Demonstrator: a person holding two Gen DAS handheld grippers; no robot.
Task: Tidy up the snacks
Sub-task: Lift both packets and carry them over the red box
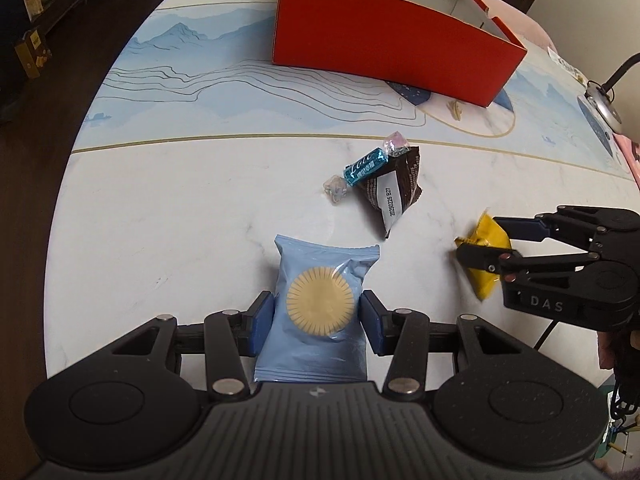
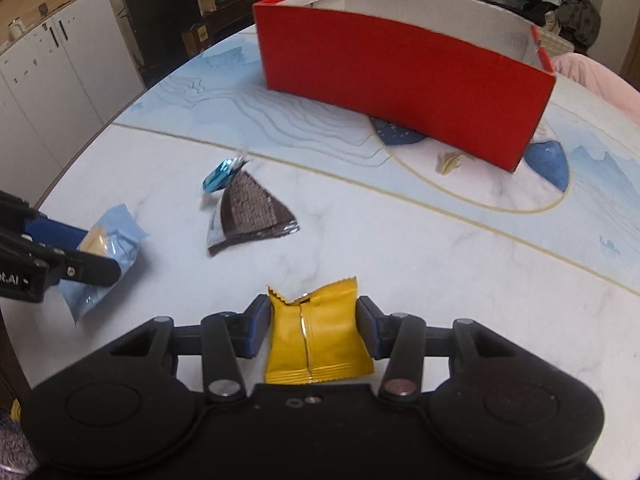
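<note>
My left gripper (image 1: 318,312) is shut on a light blue snack packet (image 1: 316,280) with a round yellow biscuit picture, at the near edge of the table. My right gripper (image 2: 316,320) is shut on a yellow snack packet (image 2: 316,340). Each shows in the other view: the yellow packet (image 1: 486,256) at the right, the blue packet (image 2: 104,252) at the left. A dark brown triangular packet (image 1: 394,194) (image 2: 250,214), a teal candy (image 1: 366,166) (image 2: 218,176) and small clear-wrapped candies (image 1: 336,192) lie between. An open red box (image 1: 384,36) (image 2: 400,76) stands at the back.
The white marble table (image 1: 180,220) has a blue landscape print across its far half. A lamp base (image 1: 604,108) stands at the right edge. White cabinets (image 2: 52,80) and dark shelves stand beyond the table's left side.
</note>
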